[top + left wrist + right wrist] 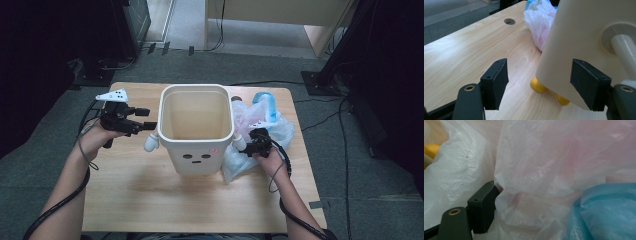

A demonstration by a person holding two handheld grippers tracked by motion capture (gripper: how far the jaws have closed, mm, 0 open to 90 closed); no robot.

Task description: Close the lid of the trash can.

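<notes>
A cream bin (197, 157) with a drawn face stands upright mid-table, with a white peg arm (151, 142) on its side. My left gripper (146, 119) is open just left of the bin. In the left gripper view it (541, 82) has the bin's lower corner (579, 37) and yellow feet (537, 86) between its jaws, touching nothing. My right gripper (256, 137) is pushed into a white-pink plastic bag (245, 117) to the right of the bin. In its own view one finger (482, 207) shows far to the side. The bag (544, 157) covers the other.
A blue bag (265, 102) lies behind the white one, against the bin's right side. The wooden table (135, 190) has a round hole (509, 21) near its far edge. Cables and dark stands surround the table on grey carpet.
</notes>
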